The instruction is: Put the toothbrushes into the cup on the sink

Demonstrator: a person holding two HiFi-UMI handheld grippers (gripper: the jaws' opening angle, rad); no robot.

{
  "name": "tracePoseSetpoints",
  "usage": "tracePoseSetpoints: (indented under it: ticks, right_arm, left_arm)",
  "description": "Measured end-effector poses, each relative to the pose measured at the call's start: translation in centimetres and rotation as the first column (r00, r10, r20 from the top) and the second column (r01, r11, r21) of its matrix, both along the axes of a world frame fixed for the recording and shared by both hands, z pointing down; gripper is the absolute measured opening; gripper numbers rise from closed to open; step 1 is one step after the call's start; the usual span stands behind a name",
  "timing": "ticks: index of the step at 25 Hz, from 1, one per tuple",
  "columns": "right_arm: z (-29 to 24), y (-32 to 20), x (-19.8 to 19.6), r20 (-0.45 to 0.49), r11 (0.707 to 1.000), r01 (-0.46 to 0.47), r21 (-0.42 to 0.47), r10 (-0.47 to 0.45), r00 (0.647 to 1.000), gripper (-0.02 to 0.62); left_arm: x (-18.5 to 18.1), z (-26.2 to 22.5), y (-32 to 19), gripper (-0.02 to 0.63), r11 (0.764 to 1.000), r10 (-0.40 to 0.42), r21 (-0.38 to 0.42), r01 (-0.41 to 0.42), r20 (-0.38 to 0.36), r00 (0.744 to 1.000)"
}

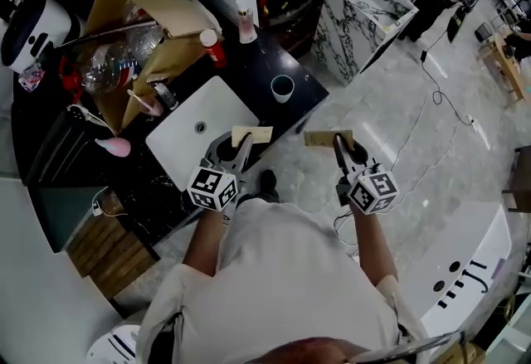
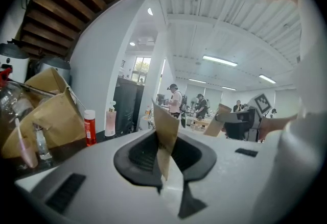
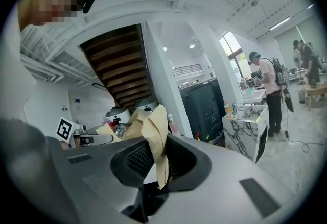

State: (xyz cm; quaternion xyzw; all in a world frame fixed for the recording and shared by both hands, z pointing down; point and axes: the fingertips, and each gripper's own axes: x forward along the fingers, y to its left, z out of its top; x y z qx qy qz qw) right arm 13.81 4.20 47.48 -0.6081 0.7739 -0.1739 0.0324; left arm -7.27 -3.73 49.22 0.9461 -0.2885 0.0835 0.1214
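Note:
My left gripper [image 1: 242, 147] is shut on a small tan cardboard piece [image 1: 252, 135] over the front edge of the white sink [image 1: 187, 147]. In the left gripper view the cardboard piece [image 2: 165, 139] stands upright between the jaws. My right gripper [image 1: 339, 143] is shut on a second brown cardboard piece [image 1: 328, 138], held over the floor to the right of the counter. The white cup [image 1: 282, 88] stands on the black counter behind the sink. A pink toothbrush [image 1: 144, 102] leans at the mouth of a torn brown paper bag [image 1: 149, 31]; the toothbrush [image 2: 23, 142] also shows at far left.
A red-capped bottle [image 1: 211, 47] and a pink pump bottle [image 1: 245, 22] stand behind the sink. A pink object [image 1: 116, 147] lies left of the sink. A marble-patterned cabinet [image 1: 365, 14] stands to the back right, with a cable [image 1: 440, 97] across the floor. People stand far off.

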Motion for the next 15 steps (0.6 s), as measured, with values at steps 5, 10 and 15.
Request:
tracePoseSetpoints:
  ticks: [5, 10, 15]
  right_arm:
    - [0.2, -3.5, 0.1, -0.009, 1.0, -0.018, -0.024, 0.018, 1.0, 0.067]
    - [0.7, -6.4, 0.2, -0.015, 0.998, -0.04, -0.051, 0.04, 0.999, 0.067]
    - [1.1, -8.6, -0.2, -0.025, 0.996, -0.044, -0.075, 0.043, 0.999, 0.067]
  left_arm:
    - [0.7, 0.2, -4.2, 0.066, 1.0, 0.027, -0.013, -0.027, -0.002, 1.0]
    - [1.3, 0.9, -7.4, 0.066, 0.998, 0.064, -0.03, -0.064, 0.002, 0.998]
    - [1.4, 1.4, -9.4, 0.066, 0.996, 0.082, -0.047, -0.082, 0.0, 0.997]
